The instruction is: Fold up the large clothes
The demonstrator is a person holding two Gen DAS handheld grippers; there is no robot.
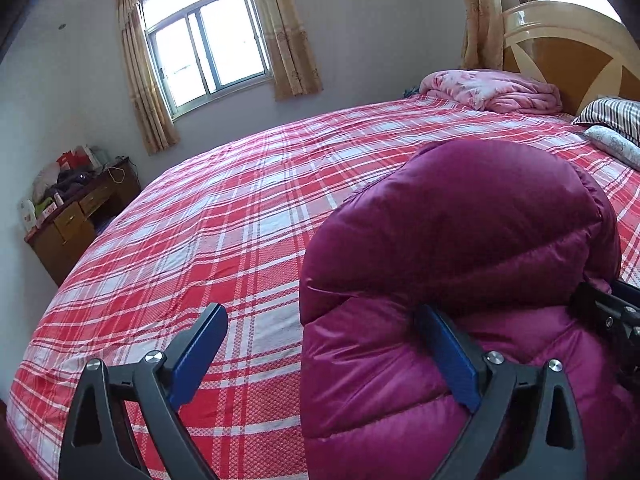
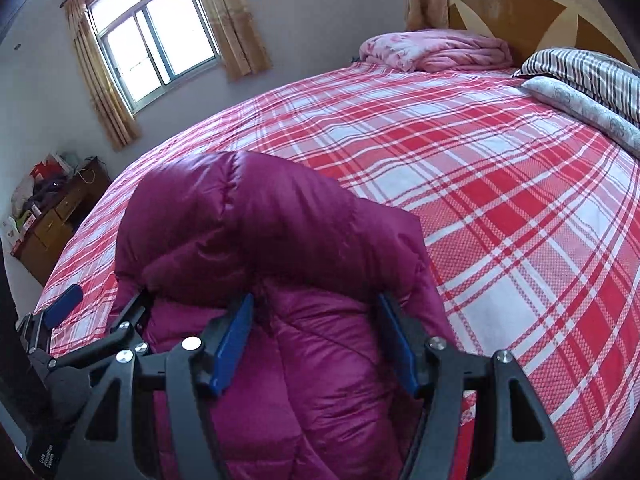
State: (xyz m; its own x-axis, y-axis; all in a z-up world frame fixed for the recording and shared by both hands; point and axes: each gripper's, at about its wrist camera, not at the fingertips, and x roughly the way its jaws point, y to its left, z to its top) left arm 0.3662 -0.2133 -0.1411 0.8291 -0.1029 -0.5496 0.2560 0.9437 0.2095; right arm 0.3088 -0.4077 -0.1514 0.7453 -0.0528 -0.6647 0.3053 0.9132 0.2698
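A magenta down jacket point(image 1: 460, 240) lies bunched on the plaid bed point(image 1: 200, 220), its upper part folded over into a puffy hump. My left gripper point(image 1: 320, 320) is open wide at the jacket's left edge; one blue finger point(image 1: 448, 356) rests on the fabric, the other hovers over the sheet. In the right wrist view the jacket point(image 2: 256, 216) fills the gap of my right gripper point(image 2: 314, 312), whose pads press into a thick fold under the hump. The left gripper point(image 2: 100, 308) shows beside it on the left, and the right gripper point(image 1: 608, 316) peeks in at the left view's right edge.
Pink folded quilt point(image 2: 436, 50) and striped pillows point(image 2: 588, 72) lie at the headboard point(image 2: 520, 4). A cluttered wooden desk point(image 1: 76, 216) stands by the wall under the window point(image 1: 204, 44). Bare plaid sheet point(image 2: 500, 184) stretches beyond the jacket.
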